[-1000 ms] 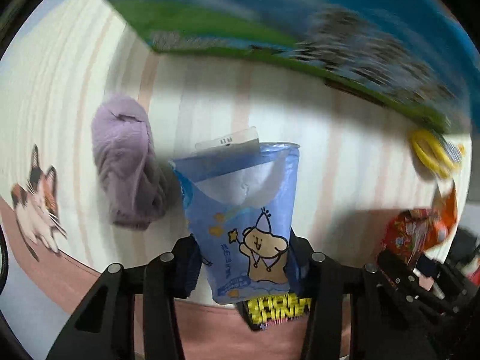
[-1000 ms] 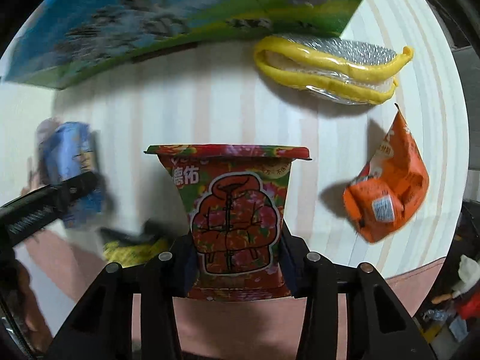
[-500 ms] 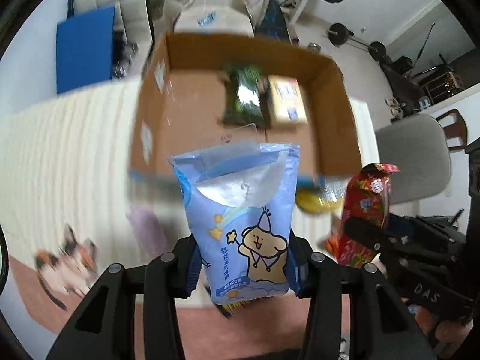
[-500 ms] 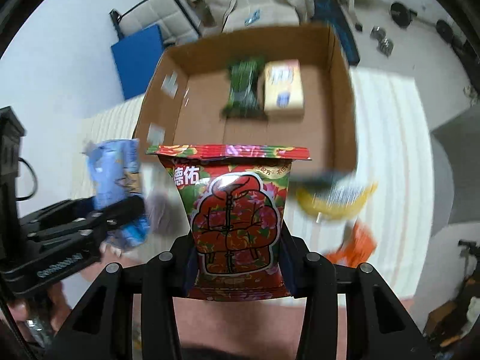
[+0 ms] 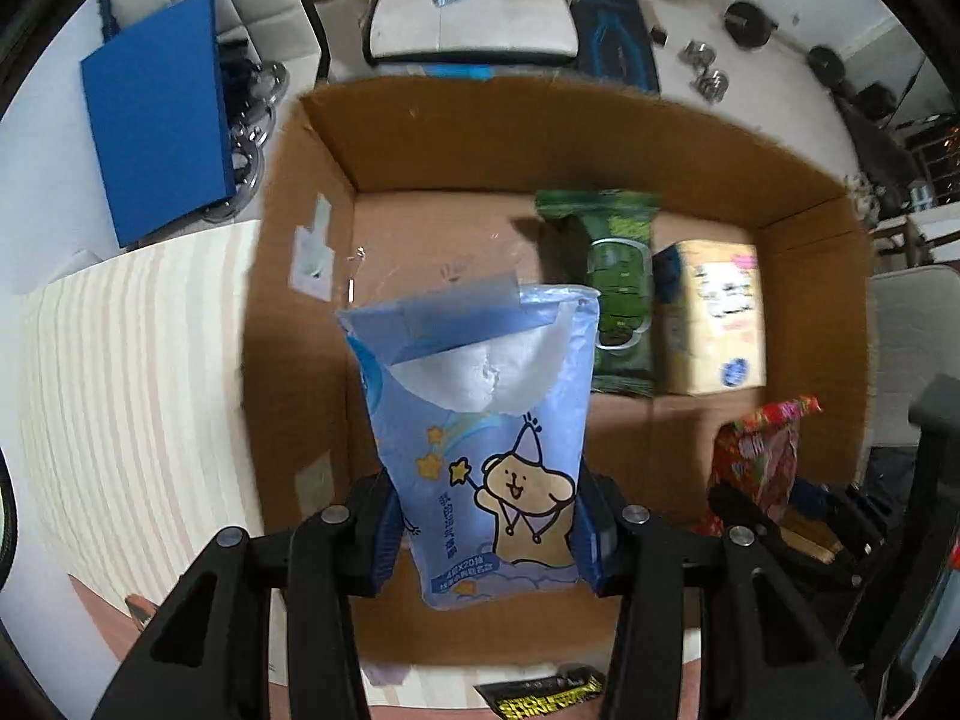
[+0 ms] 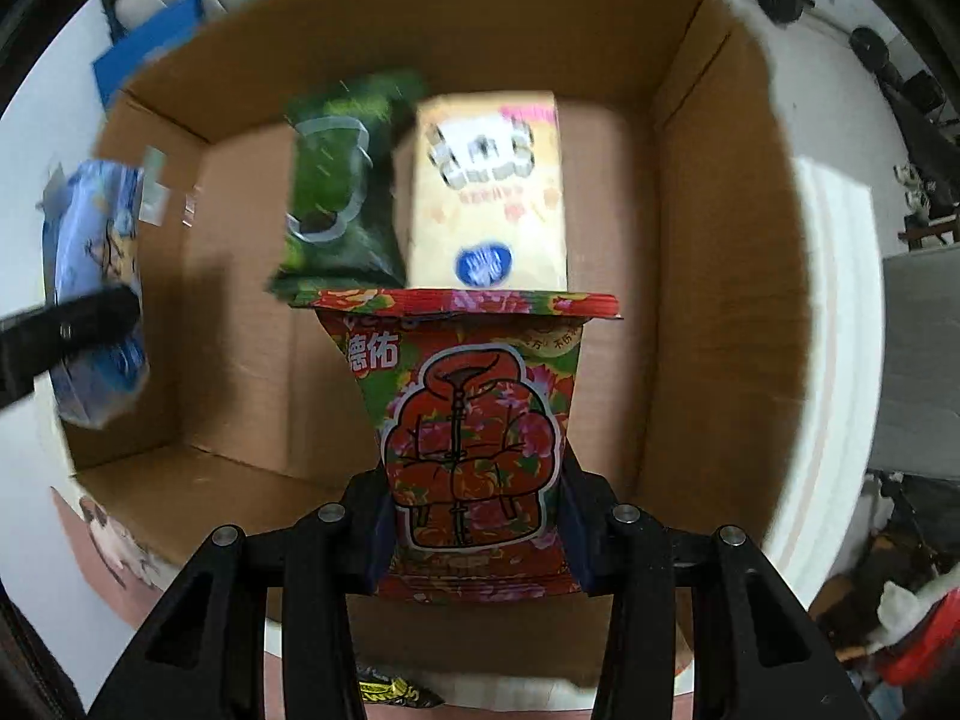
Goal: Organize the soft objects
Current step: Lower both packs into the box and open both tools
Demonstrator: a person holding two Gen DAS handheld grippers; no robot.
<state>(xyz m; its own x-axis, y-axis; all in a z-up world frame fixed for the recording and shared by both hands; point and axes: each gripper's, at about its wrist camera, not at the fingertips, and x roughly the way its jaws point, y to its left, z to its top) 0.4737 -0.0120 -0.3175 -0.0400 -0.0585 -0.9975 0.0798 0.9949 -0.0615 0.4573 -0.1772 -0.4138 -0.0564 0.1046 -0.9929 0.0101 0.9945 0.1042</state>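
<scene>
Soft packs are going into the cardboard box [image 5: 798,276], one in each tool. The left tool [image 5: 489,534] is clamped on the blue tissue pack [image 5: 480,420] and holds it up over the left side of the box. The right tool [image 6: 474,531] is clamped on the red flowery pack [image 6: 474,432], over the middle. Both packs are held by the bottom end, so they stand up and can drop straight in. A green pack [image 6: 342,186] and a yellow pack [image 6: 489,192] lie side by side at the back of the box, maybe touching; the blur makes that hard to tell. There is bare floor in front of them.
</scene>
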